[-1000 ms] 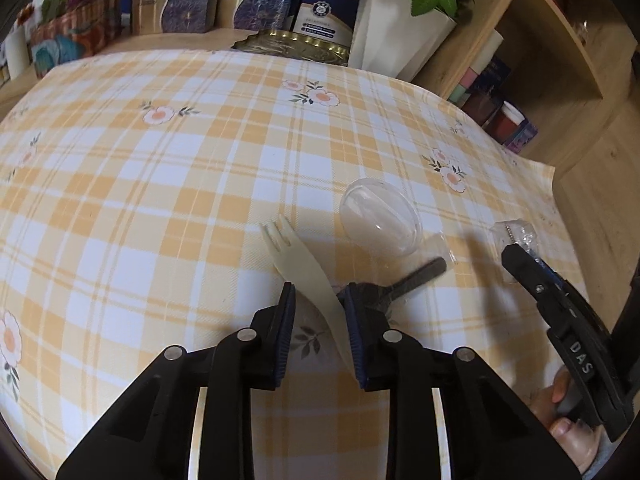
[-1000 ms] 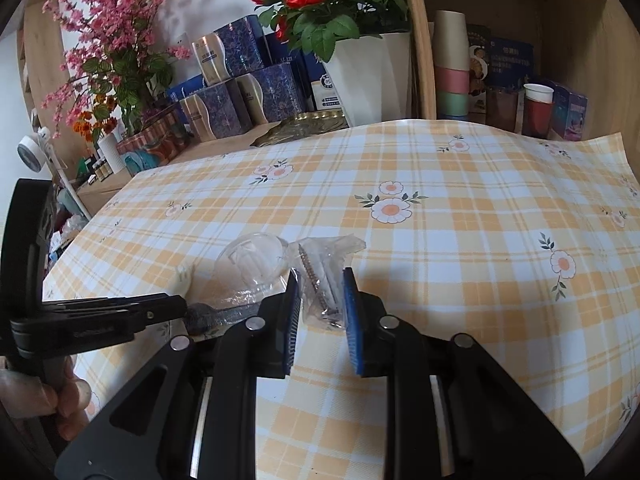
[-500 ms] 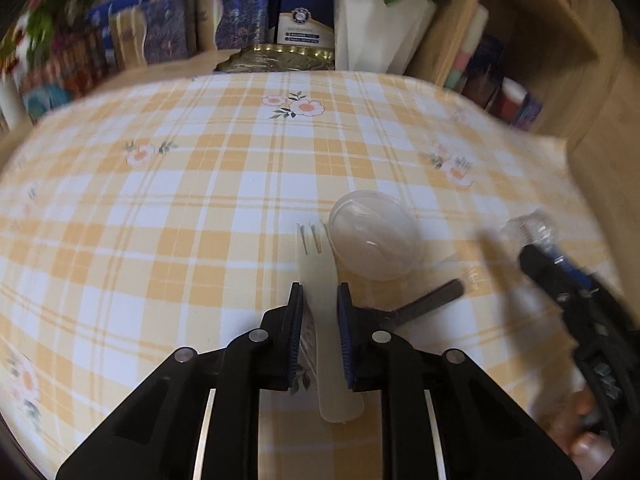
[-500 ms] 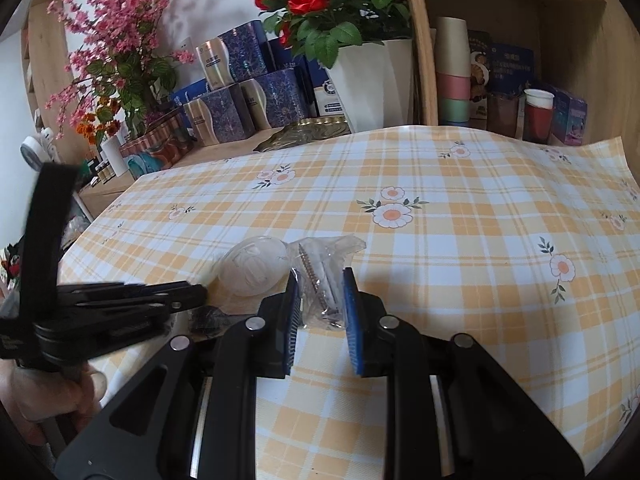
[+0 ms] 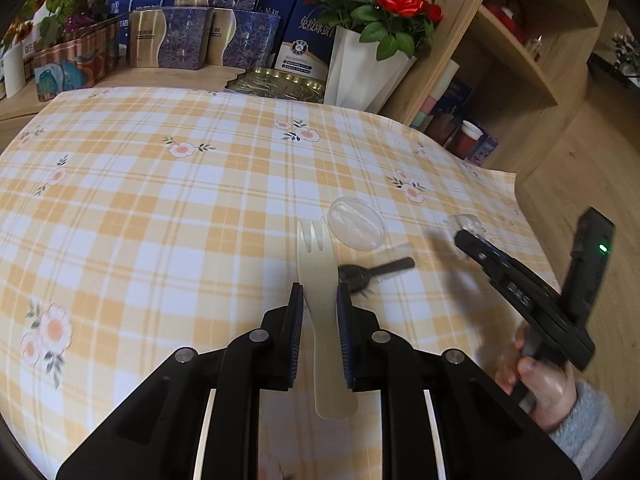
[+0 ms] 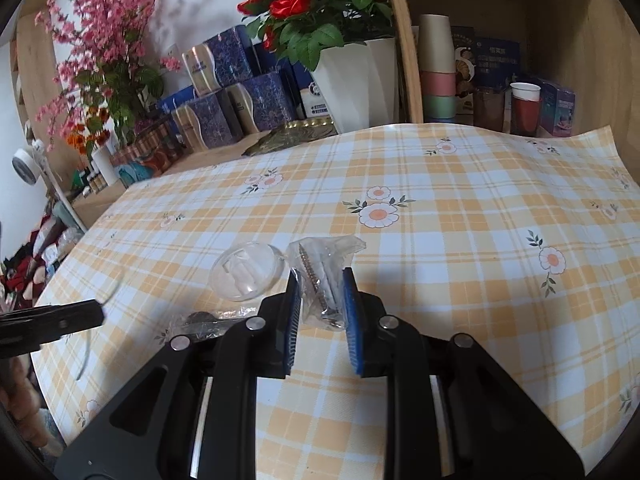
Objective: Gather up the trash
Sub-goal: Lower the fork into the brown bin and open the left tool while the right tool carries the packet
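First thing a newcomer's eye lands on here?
Probably the pale fork clamped in the left gripper, held out over the yellow plaid tablecloth. Next, the clear bag of screws pinched in the right gripper, with a clear round lid and a wrapped black spoon lying on the cloth to its left. Behind, red roses in a white pot stand at the table's far edge.

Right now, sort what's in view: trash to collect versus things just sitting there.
Trash:
fork, in left gripper
screw bag, in right gripper
clear lid
black spoon

Just there:
rose pot
boxes
cups
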`<state>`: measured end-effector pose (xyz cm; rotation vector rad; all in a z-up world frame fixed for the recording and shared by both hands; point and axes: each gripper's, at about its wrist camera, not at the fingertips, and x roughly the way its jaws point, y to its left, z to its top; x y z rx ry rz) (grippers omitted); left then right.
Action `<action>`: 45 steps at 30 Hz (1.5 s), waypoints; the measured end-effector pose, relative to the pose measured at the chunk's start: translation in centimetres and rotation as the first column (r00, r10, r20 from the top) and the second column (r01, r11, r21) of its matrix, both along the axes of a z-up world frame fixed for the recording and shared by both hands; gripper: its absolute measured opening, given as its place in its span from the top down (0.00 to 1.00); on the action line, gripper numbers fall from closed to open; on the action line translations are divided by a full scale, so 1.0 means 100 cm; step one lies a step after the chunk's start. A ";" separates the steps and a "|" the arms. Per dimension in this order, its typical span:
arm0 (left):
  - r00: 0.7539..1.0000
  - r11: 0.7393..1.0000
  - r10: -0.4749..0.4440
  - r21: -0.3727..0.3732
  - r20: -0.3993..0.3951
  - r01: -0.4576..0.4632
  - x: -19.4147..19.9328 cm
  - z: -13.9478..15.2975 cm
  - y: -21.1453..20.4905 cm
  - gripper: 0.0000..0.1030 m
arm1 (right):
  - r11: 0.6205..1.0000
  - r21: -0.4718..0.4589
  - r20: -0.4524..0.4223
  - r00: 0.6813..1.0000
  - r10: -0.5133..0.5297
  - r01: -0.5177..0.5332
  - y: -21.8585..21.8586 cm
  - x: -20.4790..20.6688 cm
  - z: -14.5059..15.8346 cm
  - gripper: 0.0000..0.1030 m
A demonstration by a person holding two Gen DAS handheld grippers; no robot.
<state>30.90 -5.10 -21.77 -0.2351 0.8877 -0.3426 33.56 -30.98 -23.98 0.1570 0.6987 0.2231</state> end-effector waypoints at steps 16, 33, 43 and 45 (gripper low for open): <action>0.991 0.993 -0.118 0.025 0.070 0.117 -0.101 0.040 0.011 0.84 | 0.999 0.027 0.019 0.999 0.030 -0.030 0.013 -0.130 0.051 0.78; 0.955 0.953 -0.288 0.124 0.072 0.278 -0.207 0.023 0.002 0.84 | 1.000 0.003 -0.027 0.999 -0.019 0.019 0.018 -0.280 0.029 0.78; 0.937 0.924 -0.349 0.170 0.009 0.343 -0.237 -0.018 0.001 0.84 | 1.000 0.004 -0.054 0.998 -0.017 0.017 0.027 -0.314 0.006 0.78; 0.937 0.923 -0.348 0.172 -0.014 0.345 -0.239 -0.029 0.002 0.84 | 1.000 -0.002 -0.047 0.999 -0.010 0.010 0.029 -0.314 0.007 0.78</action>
